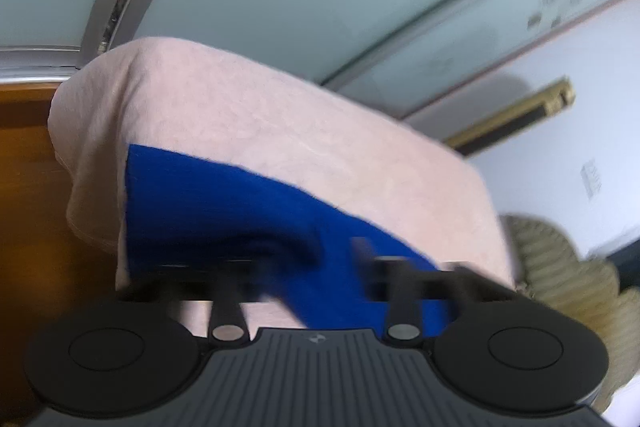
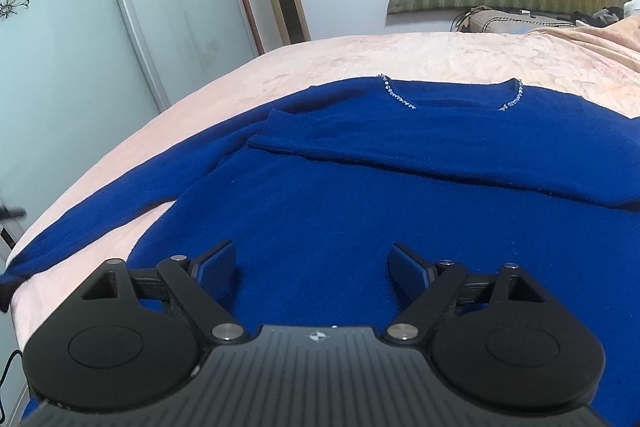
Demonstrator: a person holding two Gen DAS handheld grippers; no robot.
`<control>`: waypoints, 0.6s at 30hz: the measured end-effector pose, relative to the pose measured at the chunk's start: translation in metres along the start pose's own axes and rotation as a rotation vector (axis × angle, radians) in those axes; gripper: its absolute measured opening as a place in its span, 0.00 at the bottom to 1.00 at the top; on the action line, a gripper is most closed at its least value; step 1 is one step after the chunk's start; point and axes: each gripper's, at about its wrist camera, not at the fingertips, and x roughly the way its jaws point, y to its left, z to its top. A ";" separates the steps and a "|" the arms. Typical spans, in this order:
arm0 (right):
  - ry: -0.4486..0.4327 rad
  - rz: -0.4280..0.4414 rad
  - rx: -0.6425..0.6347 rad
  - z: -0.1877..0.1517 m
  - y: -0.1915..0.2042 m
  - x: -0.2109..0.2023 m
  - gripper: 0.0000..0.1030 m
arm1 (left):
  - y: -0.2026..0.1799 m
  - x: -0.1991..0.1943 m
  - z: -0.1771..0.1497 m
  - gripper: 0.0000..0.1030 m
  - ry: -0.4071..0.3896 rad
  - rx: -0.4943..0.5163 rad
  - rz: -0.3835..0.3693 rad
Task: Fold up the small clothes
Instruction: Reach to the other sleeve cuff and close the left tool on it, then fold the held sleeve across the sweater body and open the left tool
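Left wrist view: the left gripper (image 1: pixel 316 267) is blurred; its jaws look clenched on the end of the blue sweater (image 1: pixel 224 203), probably the sleeve, at the corner of the pink bedspread (image 1: pixel 280 115).
Right wrist view: the right gripper (image 2: pixel 314 265) hangs released over the sweater body (image 2: pixel 320 203), jaws wide, nothing between them.
Sleeve axis: the left sleeve (image 2: pixel 132 183) runs down-left toward the bed edge, so the left hand is nearer.

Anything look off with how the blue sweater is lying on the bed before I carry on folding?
One thing: the blue sweater has one sleeve folded across its chest, but the other sleeve is stretched out to the corner of the pink bedspread and hangs over its edge. No damage is visible.
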 end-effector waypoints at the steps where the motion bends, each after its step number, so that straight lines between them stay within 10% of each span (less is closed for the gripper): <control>1: 0.000 0.000 0.001 0.000 0.000 0.000 0.84 | 0.002 0.005 0.002 0.10 0.015 -0.007 -0.005; 6: -0.003 -0.004 0.016 0.001 -0.005 -0.002 0.84 | -0.022 0.004 -0.002 0.07 -0.045 0.115 0.003; 13: -0.023 -0.028 0.065 0.006 -0.022 -0.010 0.84 | -0.155 0.009 -0.062 0.07 -0.075 0.768 -0.161; 18: -0.040 -0.072 0.103 0.009 -0.039 -0.017 0.84 | -0.210 0.015 -0.168 0.08 0.096 1.197 -0.387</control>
